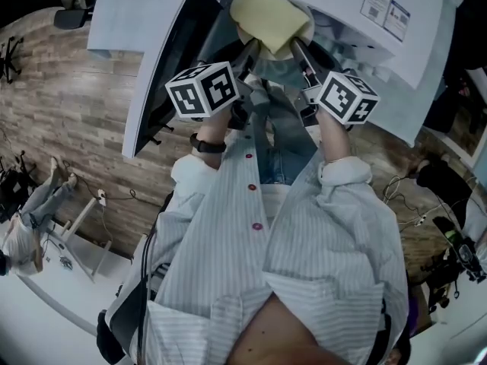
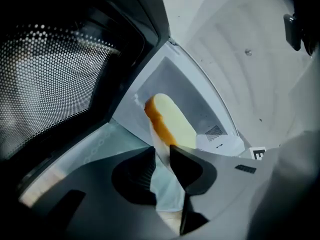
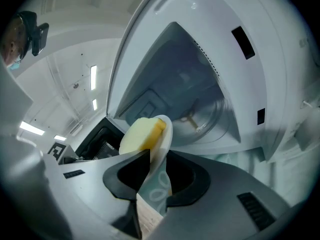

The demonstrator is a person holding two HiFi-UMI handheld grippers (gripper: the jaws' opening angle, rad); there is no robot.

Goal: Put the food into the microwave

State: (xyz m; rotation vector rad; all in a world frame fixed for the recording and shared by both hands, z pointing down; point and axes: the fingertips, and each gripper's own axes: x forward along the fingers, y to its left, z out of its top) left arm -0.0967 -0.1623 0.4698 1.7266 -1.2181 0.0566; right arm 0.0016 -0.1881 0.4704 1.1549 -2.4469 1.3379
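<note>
Left tongs [image 2: 162, 158] closed narrow, pinching the rim of the plate [image 2: 167, 194]. Right tongs [image 3: 156, 159] clamped the same way on the opposite rim. Yellow food [image 1: 270, 17] sits on the plate, held at the mouth of the open microwave [image 3: 200, 89], 12 o'clock from both hands. Door [image 1: 163, 67] swung out at 10 o'clock.

place: lab-like workroom | signs: plank floor [image 1: 68, 97], loose cables [image 1: 90, 185], ceiling strip lights [image 3: 93, 77]
</note>
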